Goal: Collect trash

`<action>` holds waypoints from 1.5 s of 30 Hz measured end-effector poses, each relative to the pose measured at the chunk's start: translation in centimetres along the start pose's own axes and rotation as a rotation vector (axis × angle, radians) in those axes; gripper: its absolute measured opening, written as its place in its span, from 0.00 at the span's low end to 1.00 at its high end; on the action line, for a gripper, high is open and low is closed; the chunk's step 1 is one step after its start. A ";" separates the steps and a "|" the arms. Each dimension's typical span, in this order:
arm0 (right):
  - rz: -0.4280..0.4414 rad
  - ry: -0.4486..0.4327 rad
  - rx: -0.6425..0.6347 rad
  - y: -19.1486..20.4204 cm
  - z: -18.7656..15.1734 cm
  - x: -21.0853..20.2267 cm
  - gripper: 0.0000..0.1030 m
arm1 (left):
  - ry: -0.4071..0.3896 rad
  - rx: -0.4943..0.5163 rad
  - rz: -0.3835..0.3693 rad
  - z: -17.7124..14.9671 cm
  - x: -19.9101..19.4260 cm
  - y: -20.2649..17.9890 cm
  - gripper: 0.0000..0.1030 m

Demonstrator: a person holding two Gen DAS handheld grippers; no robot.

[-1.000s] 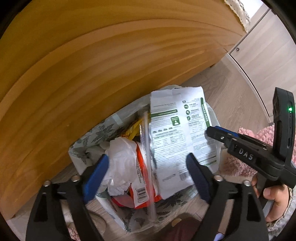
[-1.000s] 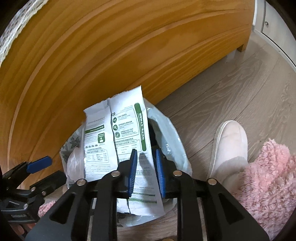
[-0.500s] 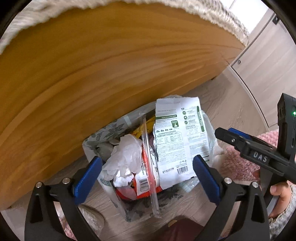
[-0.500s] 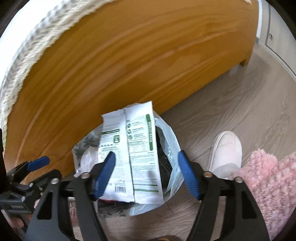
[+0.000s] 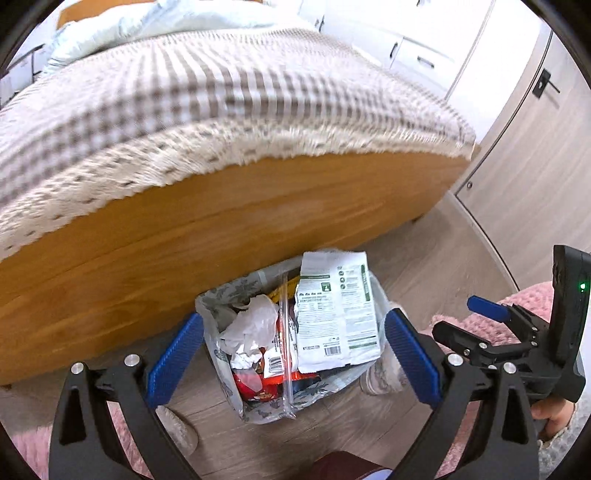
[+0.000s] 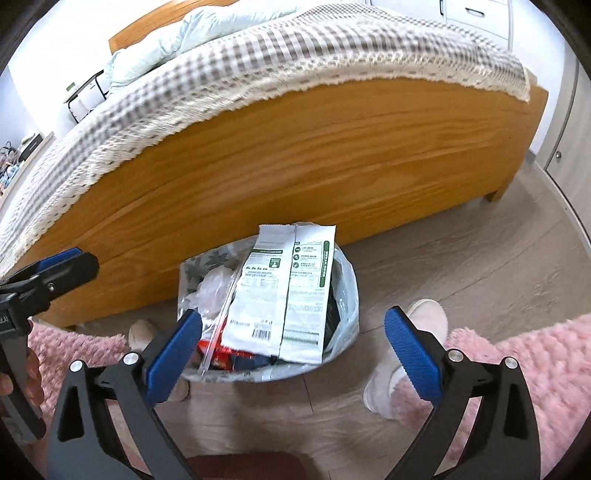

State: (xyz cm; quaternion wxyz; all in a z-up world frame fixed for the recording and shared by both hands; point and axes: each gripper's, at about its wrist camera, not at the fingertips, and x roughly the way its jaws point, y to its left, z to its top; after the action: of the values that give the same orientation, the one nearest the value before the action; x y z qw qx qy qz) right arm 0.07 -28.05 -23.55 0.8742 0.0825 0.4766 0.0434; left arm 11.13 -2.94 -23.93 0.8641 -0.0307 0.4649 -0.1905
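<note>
The white food pouch (image 6: 288,291) lay in the trash bag (image 6: 345,295) on the floor beside the bed (image 6: 295,155). The right hand-held gripper (image 6: 293,356), its jaws just opened wide, and the left hand-held gripper (image 5: 293,356), also wide, hung empty above; finding more trash likely came next.

Wooden bed frame (image 6: 295,155) stood under a checked blanket (image 6: 258,62); pale blue duvet (image 6: 177,29) on top, pink rug (image 6: 535,369) on wood floor (image 6: 480,266).

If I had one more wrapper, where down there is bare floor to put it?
Bare wood floor lies right of the trash bag, between the bed frame and pink rug. The bag is crammed, a white pouch sticking out; slippers crowd its near side.
</note>
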 end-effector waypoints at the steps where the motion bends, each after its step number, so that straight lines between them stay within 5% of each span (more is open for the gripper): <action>1: -0.004 -0.004 -0.012 0.1 -0.1 -0.8 0.92 | -0.005 -0.003 -0.003 -0.2 -0.5 0.0 0.93; 5: -0.019 -0.017 -0.047 0.5 -0.8 -3.3 0.92 | -0.025 -0.025 -0.033 -1.6 -3.0 0.0 0.93; 16: -0.007 -0.039 -0.095 2.3 -2.7 -8.5 0.92 | -0.135 0.043 0.076 -3.9 -9.3 -2.9 0.93; 23: -0.018 -0.075 -0.187 4.2 -3.2 -11.0 0.92 | -0.180 0.037 0.075 -5.4 -12.2 -3.7 0.93; 34: -0.039 -0.091 -0.196 4.4 -3.6 -12.7 0.92 | -0.171 0.004 0.003 -6.6 -12.8 -4.1 0.93; 45: -0.059 -0.118 -0.194 4.3 -3.4 -13.2 0.92 | -0.191 0.021 0.013 -6.8 -13.2 -4.7 0.93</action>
State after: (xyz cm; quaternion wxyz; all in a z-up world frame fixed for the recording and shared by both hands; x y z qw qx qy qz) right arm -9.93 -25.56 -13.62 0.9056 -0.0141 0.4199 0.0584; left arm -2.34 -1.73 -16.25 0.9060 -0.0367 0.3785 -0.1857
